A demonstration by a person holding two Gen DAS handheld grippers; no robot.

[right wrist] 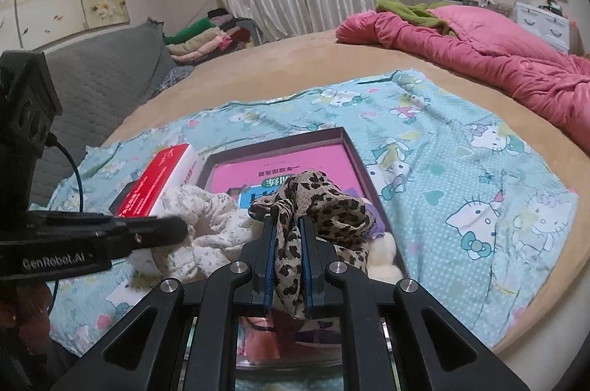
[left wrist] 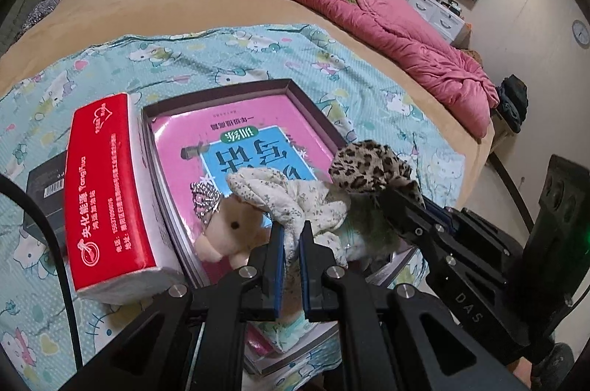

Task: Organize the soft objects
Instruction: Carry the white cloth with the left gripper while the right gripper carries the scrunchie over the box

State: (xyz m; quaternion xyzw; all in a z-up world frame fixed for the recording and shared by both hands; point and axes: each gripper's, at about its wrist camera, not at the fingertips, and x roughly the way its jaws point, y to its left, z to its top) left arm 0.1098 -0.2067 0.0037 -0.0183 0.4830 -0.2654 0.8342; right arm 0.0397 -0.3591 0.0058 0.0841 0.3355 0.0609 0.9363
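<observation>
Progress looks like mid-way at best, going by how things lie. Closest in, the left hand-held gripper (left wrist: 291, 243) is pinched shut on a white floral cloth (left wrist: 295, 203), and the right hand-held gripper (right wrist: 287, 243) is clamped on a leopard-print cloth (right wrist: 317, 203) that hangs down between its fingers. Both cloths are lifted a bit above the near end of a shallow box (left wrist: 313, 107), so neither is put away yet, and I honestly can't tell whether they're headed into the box or out of it.

Right under them a small plush toy (left wrist: 228, 232) with a sparkly crown lies in the box on top of a pink book (left wrist: 265, 129). So one soft thing is already sitting in there, two are in the air.

Just left of the box, touching its edge, a red tissue pack (left wrist: 110, 188) leans on its side, with a dark box (left wrist: 44, 184) beyond it. All of this sits on a Hello Kitty sheet (right wrist: 461, 177) spread over the bed (right wrist: 295, 59).

Further back there's a crumpled pink quilt (right wrist: 479, 48) with a green cloth (right wrist: 409, 9) on it, and a pile of folded clothes (right wrist: 206, 37) by the curtains. If those count, plenty is left.
</observation>
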